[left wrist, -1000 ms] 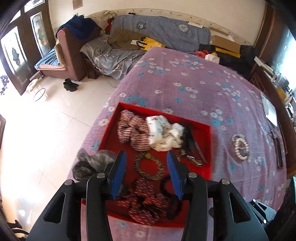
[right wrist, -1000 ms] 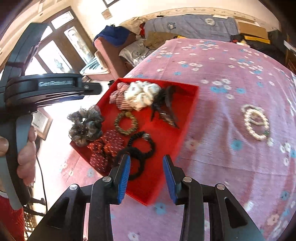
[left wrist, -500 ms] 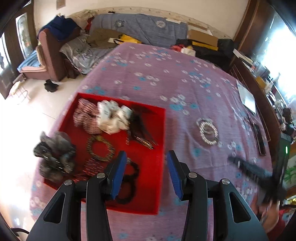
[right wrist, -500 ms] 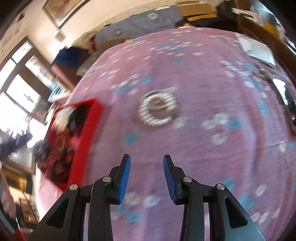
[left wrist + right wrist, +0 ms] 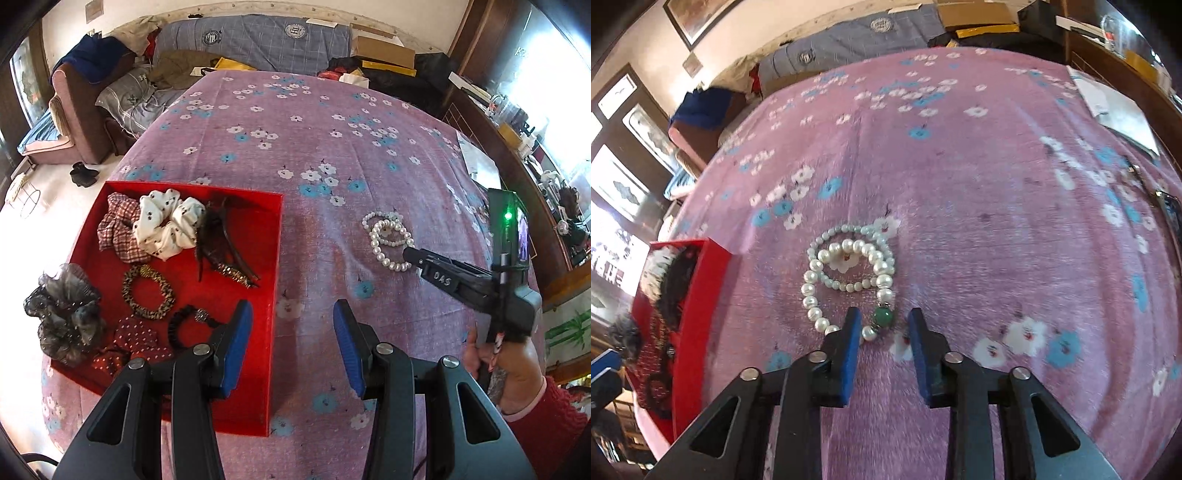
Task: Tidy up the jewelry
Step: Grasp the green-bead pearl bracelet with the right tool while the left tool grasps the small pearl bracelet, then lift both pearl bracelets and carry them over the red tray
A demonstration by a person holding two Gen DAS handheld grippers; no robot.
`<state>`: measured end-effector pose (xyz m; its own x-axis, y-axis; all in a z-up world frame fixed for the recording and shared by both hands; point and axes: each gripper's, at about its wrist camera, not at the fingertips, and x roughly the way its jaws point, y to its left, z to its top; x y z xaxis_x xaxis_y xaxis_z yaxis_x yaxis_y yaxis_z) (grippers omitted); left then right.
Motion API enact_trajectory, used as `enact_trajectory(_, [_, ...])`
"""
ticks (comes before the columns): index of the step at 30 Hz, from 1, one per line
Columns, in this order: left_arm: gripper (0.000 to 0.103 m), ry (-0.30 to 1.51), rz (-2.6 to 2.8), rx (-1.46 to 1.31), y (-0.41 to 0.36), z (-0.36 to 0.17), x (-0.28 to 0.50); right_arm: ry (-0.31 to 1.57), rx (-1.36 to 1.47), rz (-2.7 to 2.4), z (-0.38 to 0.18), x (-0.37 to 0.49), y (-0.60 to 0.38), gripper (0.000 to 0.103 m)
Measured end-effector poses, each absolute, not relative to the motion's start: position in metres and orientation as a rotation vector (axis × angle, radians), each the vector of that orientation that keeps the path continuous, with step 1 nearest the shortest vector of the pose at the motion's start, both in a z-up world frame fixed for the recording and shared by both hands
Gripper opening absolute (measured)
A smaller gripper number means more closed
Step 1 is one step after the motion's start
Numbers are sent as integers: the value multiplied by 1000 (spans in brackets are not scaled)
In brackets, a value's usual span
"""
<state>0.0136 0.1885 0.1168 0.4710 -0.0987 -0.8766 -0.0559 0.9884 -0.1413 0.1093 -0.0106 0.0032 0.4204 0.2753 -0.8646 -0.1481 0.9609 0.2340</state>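
Bright daylight blows out the windows [image 5: 554, 122] — fisheye bends the edges, right wrist view motion-blurred.

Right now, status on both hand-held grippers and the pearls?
Right hand-held gripper open, straddling pearl bracelets at the green bead. Left hand-held gripper open, empty, over red tray edge. Nothing blocking.

Tray [image 5: 275, 236] red. Bedspread [image 5: 332, 122] purple, white and blue flowers. Bracelets [image 5: 849, 273] white pearls, one green bead [image 5: 883, 318] at 6 o'clock. Scrunchie [image 5: 168, 225] white, dark dots; next one [image 5: 116, 229] red-white check. Gripper pads [image 5: 236, 343] blue.
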Motion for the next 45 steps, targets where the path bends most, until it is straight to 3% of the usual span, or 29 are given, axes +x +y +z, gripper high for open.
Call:
enact_trajectory(2, [44,1085,-30,-155,186,115,21,1100,93,258,3,110,-6,12])
enact_trajectory(6, [44,1087,-39,-136,175,111,39,1103,28,228,3,100,-12,12])
enact_trajectory(21, [44,1158,-168,-36,91,51,140,1135,195,176,1,51,-102,13])
enact_trajectory(34, [43,1156,-210,66,69,25,162,1105,269,239,-2,58,-105,13])
enact_trajectory(36, [34,1146,-196,93,66,26,160,1103,274,240,-2,60,-105,13])
enact_trajectory(37, [12,1134,-184,116,63,27,159,1102,273,238,-2,60,-105,13])
enact_trajectory(38, [5,1137,-190,119,61,26,157,1099,265,234,-2,61,-103,13])
enact_trajectory(45, [5,1130,-223,67,58,40,141,1078,229,251,7,63,-94,12])
